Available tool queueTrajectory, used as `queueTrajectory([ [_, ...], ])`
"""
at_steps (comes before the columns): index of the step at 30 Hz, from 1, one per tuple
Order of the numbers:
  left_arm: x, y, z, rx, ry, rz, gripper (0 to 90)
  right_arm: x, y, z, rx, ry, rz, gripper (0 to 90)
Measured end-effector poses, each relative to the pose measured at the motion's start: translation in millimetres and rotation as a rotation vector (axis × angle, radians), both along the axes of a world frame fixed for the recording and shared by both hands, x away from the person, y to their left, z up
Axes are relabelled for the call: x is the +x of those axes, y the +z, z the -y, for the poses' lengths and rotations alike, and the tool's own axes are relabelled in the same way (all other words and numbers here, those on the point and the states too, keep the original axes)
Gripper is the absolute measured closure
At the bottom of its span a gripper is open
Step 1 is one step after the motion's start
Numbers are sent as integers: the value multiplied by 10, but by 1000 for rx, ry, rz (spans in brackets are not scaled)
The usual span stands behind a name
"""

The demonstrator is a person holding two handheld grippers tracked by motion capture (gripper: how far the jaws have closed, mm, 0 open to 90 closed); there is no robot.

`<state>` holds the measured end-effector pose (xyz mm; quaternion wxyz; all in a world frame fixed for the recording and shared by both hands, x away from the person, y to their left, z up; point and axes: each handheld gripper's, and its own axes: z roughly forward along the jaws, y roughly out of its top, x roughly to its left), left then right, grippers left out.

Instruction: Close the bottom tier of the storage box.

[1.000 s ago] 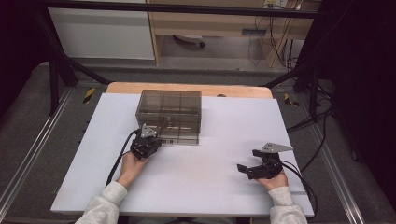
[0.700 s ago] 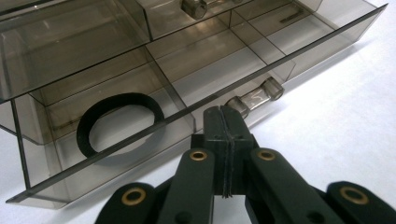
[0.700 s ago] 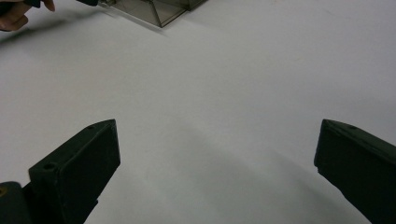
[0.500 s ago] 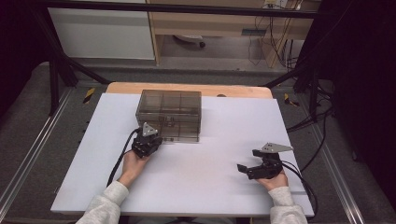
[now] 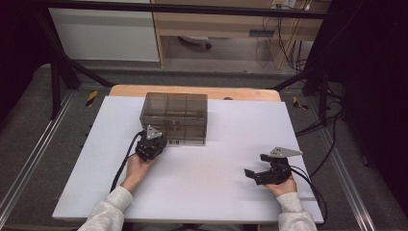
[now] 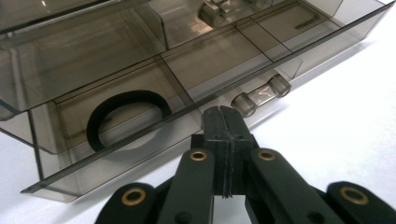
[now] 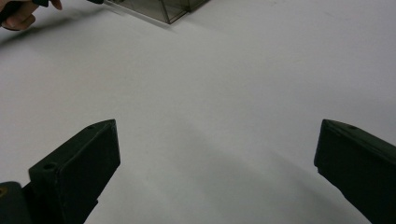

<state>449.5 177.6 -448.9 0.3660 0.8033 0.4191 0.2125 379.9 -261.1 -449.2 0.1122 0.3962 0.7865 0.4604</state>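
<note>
Where the left gripper (image 6: 223, 140) points, a smoky see-through plastic drawer box (image 5: 174, 118) sits on the white table top (image 5: 202, 178), toward the far side and a bit left of the middle. From the middle of the table it lies at about eleven o'clock.

Its bottom drawer (image 6: 140, 135) is pulled out a little way. A clear round bar handle (image 6: 260, 94) sticks out from the drawer's front wall. A black ring (image 6: 122, 114) lies flat in the drawer's left compartment; it looks like a roll of tape, but that is hard to tell. Higher up, another drawer has its own clear handle (image 6: 212, 11).

In the left gripper view the two black jaws are pressed together with nothing between them. Their tips sit right at the drawer's front wall, just beside the bar handle, which is at about one o'clock from the tips. I cannot tell if the tips touch the wall. In the high view the left gripper (image 5: 153, 142) is at the box's near left corner, at about seven o'clock from the box.

Well apart from the box, at about four o'clock, the right gripper (image 5: 260, 168) rests near the table's close right edge. Its jaws stand wide open over bare white table (image 7: 210, 93) and hold nothing.
</note>
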Motion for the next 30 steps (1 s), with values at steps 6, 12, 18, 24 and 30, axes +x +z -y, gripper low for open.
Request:
queueTrajectory([
  [6,31,1,-20,4,12,13,894,0,1,1,-1,0,0,9],
  [12,72,4,-8,16,17,11,894,0,1,1,-1,0,1,9],
  [18,111,-7,-25,14,29,12,894,0,2,2,-1,0,1,9],
  [24,142,-10,-4,18,27,13,894,0,2,2,0,0,0,9],
  [30,173,-22,19,23,25,18,894,-1,2,3,-1,-1,0,9],
])
